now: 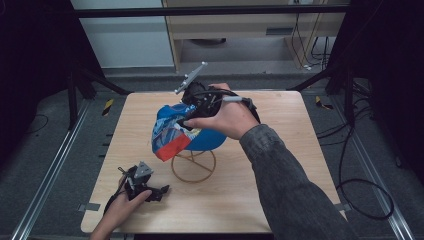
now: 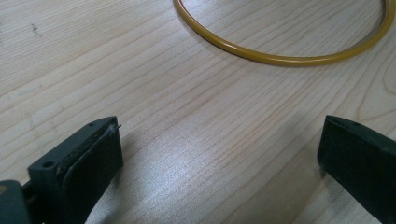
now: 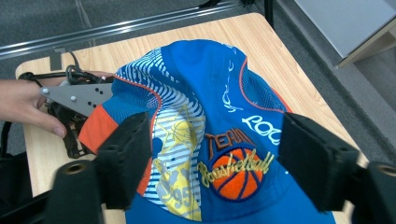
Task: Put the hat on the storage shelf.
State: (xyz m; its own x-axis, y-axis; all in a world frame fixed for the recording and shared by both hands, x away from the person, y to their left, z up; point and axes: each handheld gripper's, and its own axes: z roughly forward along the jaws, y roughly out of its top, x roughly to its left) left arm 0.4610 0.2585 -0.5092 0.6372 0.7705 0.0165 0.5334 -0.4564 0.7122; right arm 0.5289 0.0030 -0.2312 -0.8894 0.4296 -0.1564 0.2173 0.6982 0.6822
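The blue cap (image 1: 187,131) is sitting on the yellow wire stand (image 1: 193,166) mid-table, and the right gripper (image 3: 215,158) is hovering over it, jaws spread apart. Near left, the left gripper (image 1: 161,191) is resting on the table (image 1: 280,195), jaws gaping wide.

A square bench (image 1: 280,200) of pale wood grain fills the middle of the scene, its top bare along the right and near sides. Two small strips of grey tape (image 1: 90,207) sit on its near edge, one at the left corner and one at the right. Grey floor (image 1: 35,150) surrounds it, with metal rails (image 1: 47,180) running along the left and right sides. Black cables (image 1: 365,192) loop on the floor at the right. Yellow-and-black striped markers (image 1: 108,106) lie on the floor beyond each far corner. Far behind stands a light wooden cabinet (image 1: 250,25) with cables hanging at its right end.
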